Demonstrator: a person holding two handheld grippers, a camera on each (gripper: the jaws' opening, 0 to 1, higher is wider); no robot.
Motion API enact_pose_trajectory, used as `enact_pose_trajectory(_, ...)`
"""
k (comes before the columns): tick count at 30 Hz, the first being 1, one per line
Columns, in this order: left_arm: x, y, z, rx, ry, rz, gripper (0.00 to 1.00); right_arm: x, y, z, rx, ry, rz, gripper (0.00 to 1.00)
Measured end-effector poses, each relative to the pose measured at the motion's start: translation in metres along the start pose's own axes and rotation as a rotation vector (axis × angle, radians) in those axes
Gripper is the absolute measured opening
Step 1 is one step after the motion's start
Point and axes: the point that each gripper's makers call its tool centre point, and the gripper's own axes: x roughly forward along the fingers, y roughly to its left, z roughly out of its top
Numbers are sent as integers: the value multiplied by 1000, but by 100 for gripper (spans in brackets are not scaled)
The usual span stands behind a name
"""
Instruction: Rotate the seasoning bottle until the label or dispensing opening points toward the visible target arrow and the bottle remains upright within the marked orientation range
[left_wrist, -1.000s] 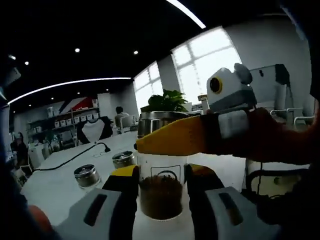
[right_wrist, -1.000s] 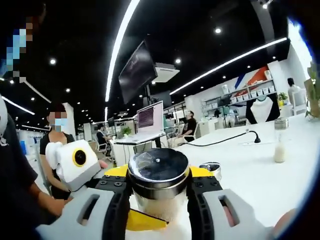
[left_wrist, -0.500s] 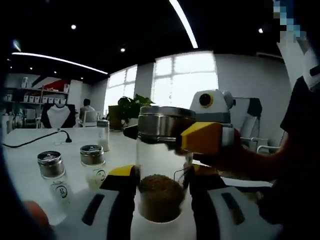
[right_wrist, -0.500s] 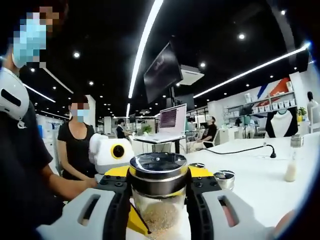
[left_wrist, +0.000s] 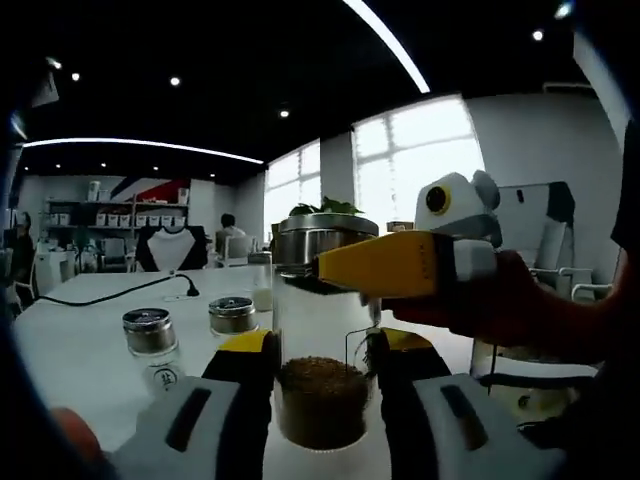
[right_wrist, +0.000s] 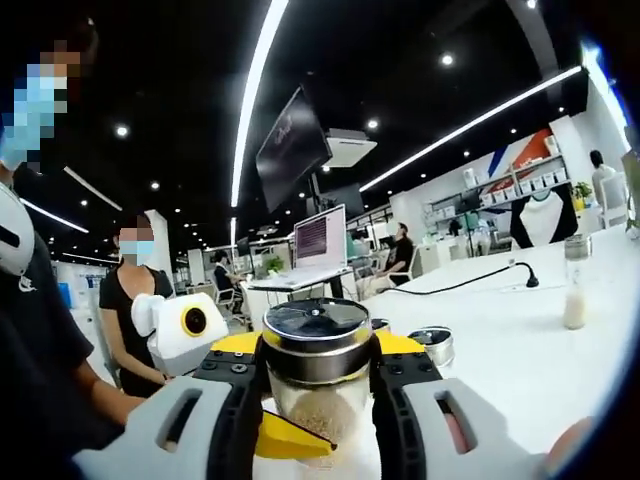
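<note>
both claws clamped on the seasoning bottle (left_wrist: 322, 340), upright on the white bench (left_wrist: 80, 355).
my left claw (left_wrist: 322, 385) grips its glass body, my right claw (right_wrist: 316, 385) its steel cap; two small shakers (left_wrist: 150, 335) sit left of the left claw, bare bench around them.

left gripper view: low, close, facing windows | right gripper view: opposite | shared: seasoning bottle (left_wrist: 322, 340)

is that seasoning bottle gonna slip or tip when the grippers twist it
The seasoning bottle looks like smooth clear glass, so it may slip between the jaws. It is tall with a metal cap and only part full, so probably light and tippy. Probably rigid but breakable.
</note>
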Motion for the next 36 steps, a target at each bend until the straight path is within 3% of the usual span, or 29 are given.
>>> enact_pose_trajectory(3,2,-1,-3,1,14,0,42,0,-1,-2,-13,19,-20,39)
enact_pose_trajectory(6,4,-3,-2,-10,5,-23,43,-3,1,0,-108,35,-26,39)
enact_pose_trajectory(10,4,-4,-3,-3,11,-74,43,-3,1,-1,-114,44,-27,39)
enact_pose_trajectory(13,1,-9,-2,0,13,-156,42,-7,-2,0,-84,30,-22,39)
enact_pose_trajectory(18,-5,-4,4,-19,31,-181,43,-11,-7,10,-95,16,-43,39)
enact_pose_trajectory(22,-12,11,-2,-1,83,-162,56,-17,-16,11,-120,36,-66,39)
enact_pose_trajectory(26,-23,24,6,-9,61,-156,67,-24,-32,14,-141,43,-81,39)
enact_pose_trajectory(30,-32,37,11,-6,62,-135,83,-28,-47,16,-162,49,-82,39)
enact_pose_trajectory(33,-38,55,8,12,81,-65,90,-29,-55,17,-180,57,-80,39)
enact_pose_trajectory(36,-39,62,3,8,100,-40,97,-30,-65,18,-192,63,-74,39)
